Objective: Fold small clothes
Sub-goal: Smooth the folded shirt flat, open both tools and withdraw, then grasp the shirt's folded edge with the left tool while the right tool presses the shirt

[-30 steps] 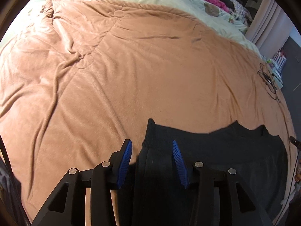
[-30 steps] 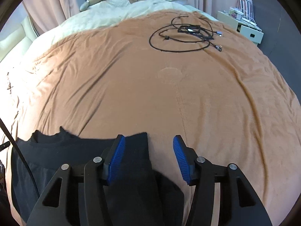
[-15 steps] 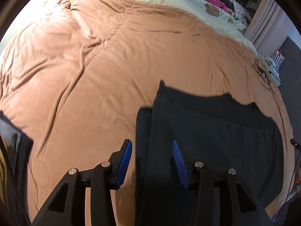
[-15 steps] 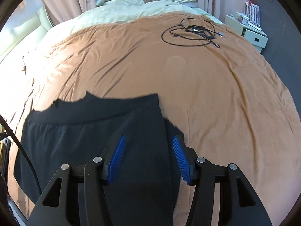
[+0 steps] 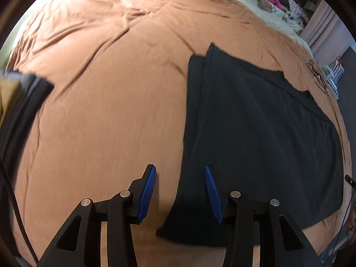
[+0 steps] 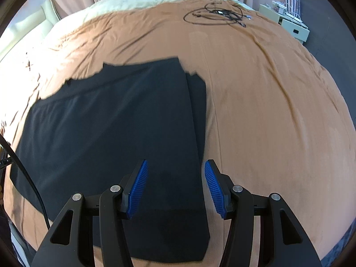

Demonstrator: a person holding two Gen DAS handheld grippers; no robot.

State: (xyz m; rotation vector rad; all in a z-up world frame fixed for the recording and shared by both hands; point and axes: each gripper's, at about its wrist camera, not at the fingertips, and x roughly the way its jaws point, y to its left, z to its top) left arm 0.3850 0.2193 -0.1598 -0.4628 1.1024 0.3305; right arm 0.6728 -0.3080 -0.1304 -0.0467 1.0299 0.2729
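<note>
1. Nearest in the left wrist view, the left gripper [image 5: 180, 190] has its blue ribbed jaws released and apart. They straddle the left border of the flat black knit garment [image 5: 255, 138]; the left jaw is over bare blanket, the right over cloth, and nothing is pinched.

2. Nearest in the right wrist view, the right gripper [image 6: 174, 182] is likewise released, its jaws parted over the garment's [image 6: 106, 124] right border at the lower centre of the frame, clamping nothing.

3. The garment lies spread on the orange-brown fleece blanket [image 5: 106, 115] covering the bed. A narrow strip of its underlayer peeks out along each side edge.

4. The step in hand looks like picking up the near corners for a fold. I would lower both grippers so each straddles the edge, and catch all layers, including the strip that peeks out.

5. Close on cloth alone. The blanket is soft and could be pinched in as well.

6. Lift both corners evenly and carry them toward the far hem in the middle of the frames, so the edges meet square.

7. Farther off, a tangle of black cable [image 6: 219, 14] lies at the top of the right wrist view, well clear of the garment. A stack of folded dark clothes [image 5: 20, 98] sits at the left edge of the left wrist view.
</note>
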